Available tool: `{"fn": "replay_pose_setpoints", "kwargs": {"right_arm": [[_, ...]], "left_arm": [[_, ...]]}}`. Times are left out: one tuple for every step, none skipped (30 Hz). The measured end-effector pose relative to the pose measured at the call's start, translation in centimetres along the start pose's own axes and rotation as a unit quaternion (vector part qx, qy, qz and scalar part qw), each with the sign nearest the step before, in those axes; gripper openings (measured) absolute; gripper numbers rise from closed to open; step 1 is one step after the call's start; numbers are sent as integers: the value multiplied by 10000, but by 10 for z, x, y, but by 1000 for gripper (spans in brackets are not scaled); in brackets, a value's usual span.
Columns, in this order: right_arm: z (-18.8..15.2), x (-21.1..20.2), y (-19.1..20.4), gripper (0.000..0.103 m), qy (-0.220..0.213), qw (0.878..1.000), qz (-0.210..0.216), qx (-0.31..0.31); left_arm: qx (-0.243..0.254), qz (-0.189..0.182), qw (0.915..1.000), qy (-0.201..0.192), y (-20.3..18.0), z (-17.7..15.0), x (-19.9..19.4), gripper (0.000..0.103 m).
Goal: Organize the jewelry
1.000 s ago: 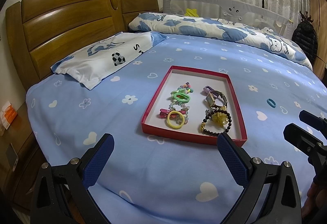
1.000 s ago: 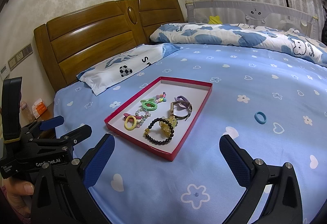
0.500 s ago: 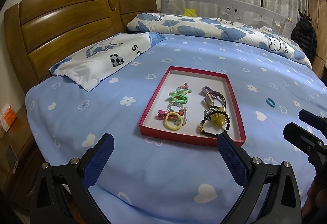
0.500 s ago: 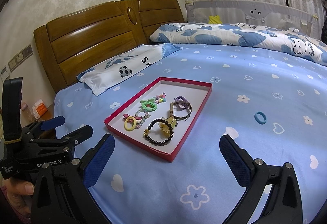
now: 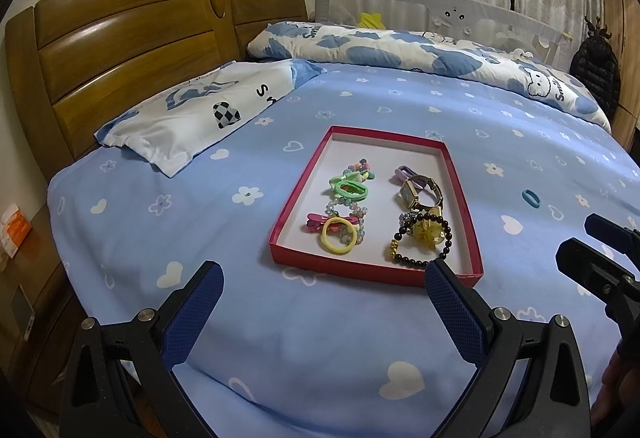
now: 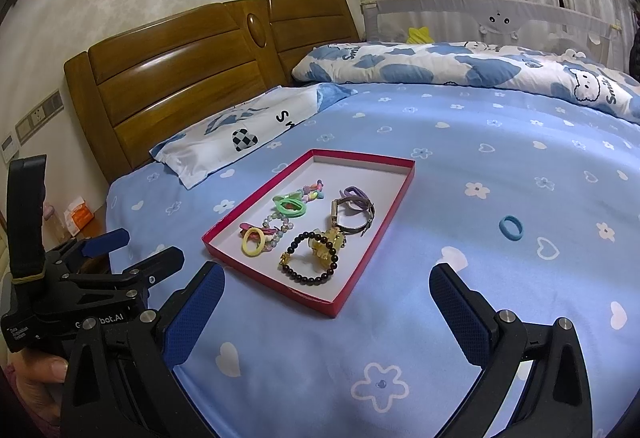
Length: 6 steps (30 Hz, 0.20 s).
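Observation:
A shallow red tray [image 5: 298, 190] [image 6: 372, 234] lies on the blue bedsheet. Inside it are a yellow hair tie [image 5: 339, 235] [image 6: 253, 238], a green hair tie [image 5: 348, 189], a watch [image 5: 420, 192] [image 6: 352, 216], a black bead bracelet [image 5: 420, 238] [image 6: 310, 258] and several other small pieces. A blue hair tie [image 5: 531, 197] [image 6: 511, 227] lies alone on the sheet to the right of the tray. My left gripper [image 5: 320, 302] hangs open just in front of the tray. My right gripper [image 6: 326, 302] is open too, near the tray's front right corner. Neither holds anything.
A pillow [image 5: 192, 118] lies against the wooden headboard [image 5: 132, 50] at the left. A folded quilt [image 5: 400, 50] and a bed rail [image 6: 500, 18] run along the far side. A bedside table with small boxes [image 6: 78, 216] stands beyond the left edge.
The left gripper has drifted slightly, so the tray sits a little lower and further left in its view. The right view is nearly the same. Both grippers stay open.

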State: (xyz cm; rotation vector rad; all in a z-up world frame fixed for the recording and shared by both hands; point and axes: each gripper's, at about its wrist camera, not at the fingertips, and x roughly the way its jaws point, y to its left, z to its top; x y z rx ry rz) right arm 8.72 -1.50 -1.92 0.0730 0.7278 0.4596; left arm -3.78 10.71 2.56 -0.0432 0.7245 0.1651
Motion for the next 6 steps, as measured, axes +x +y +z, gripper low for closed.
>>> {"fn": "replay_pose_setpoints", "kwargs": {"right_arm": [[0, 1, 0, 103, 7, 10000, 6, 8], [0, 1, 0, 103, 13, 10000, 14, 19], [0, 2, -3, 103, 17, 10000, 25, 26], [-1, 2, -5, 103, 19, 10000, 31, 29], [-2, 3, -4, 103, 26, 10000, 29, 24], [-2, 4, -5, 103, 32, 10000, 22, 29]], "left_arm": [[3, 0, 10000, 4, 0, 0, 0, 102], [1, -1, 10000, 11, 0, 0, 1, 102], [-6, -14, 10000, 24, 0, 0, 2, 102], [-16, -34, 10000, 40, 0, 0, 3, 102], [-25, -45, 10000, 54, 0, 0, 4, 102], [-43, -67, 9999, 74, 0, 0, 5, 102]]}}
